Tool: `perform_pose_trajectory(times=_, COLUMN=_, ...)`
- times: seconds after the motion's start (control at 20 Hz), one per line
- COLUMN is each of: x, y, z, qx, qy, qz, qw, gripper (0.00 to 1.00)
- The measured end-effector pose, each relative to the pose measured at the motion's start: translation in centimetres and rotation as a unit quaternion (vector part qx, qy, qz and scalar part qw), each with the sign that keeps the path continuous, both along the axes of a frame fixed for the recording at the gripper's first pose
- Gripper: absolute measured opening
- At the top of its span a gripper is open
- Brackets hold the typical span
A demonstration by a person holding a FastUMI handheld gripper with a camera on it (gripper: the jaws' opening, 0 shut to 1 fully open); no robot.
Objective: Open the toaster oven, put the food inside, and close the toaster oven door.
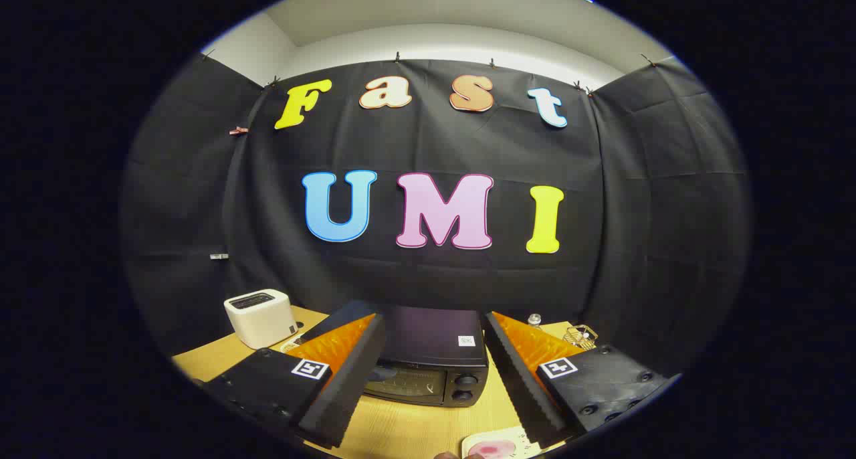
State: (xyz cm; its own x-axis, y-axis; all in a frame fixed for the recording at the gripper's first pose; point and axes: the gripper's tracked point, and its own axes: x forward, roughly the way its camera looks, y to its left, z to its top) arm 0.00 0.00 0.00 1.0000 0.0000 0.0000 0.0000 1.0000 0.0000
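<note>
Gripper view, looking forward along the two fingers. The gripper point(435, 372) is held above a wooden bench point(414, 432), its fingers spread wide apart and grasping nothing. Between the fingers and just beyond them stands a dark toaster oven point(431, 365), its flat top turned toward the camera and bearing a small white sticker near the right rear corner. The glass door point(404, 383) on its front face appears shut, and two round knobs point(463, 387) are stacked one above the other at the right of the door. The left finger point(351, 379) overlaps the oven's left edge in the view; the right finger point(518, 379) lies just to the right of the knobs. Nearer the camera than the oven, beside the base of the right finger, a pale plate point(498, 442) carries a pink piece of food point(487, 450), partly cut off. On the bench to the left of the oven, well apart from it, stands a white pop-up toaster point(261, 318). Behind the right finger sit a small wire rack point(580, 335) and a clear bottle top point(534, 320). Black cloth forms the wall behind.
</note>
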Motion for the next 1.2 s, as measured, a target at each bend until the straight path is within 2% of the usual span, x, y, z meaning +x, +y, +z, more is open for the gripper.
perform_pose_trajectory(times=0.6, x=0.3, y=1.3, z=-0.9, qx=0.003, qy=0.013, qz=0.008, qw=1.000, gripper=0.98)
perform_pose_trajectory(times=1.2, x=-1.0, y=1.9, z=-1.4, qx=0.017, qy=0.003, qz=-0.020, qw=1.000, gripper=0.98)
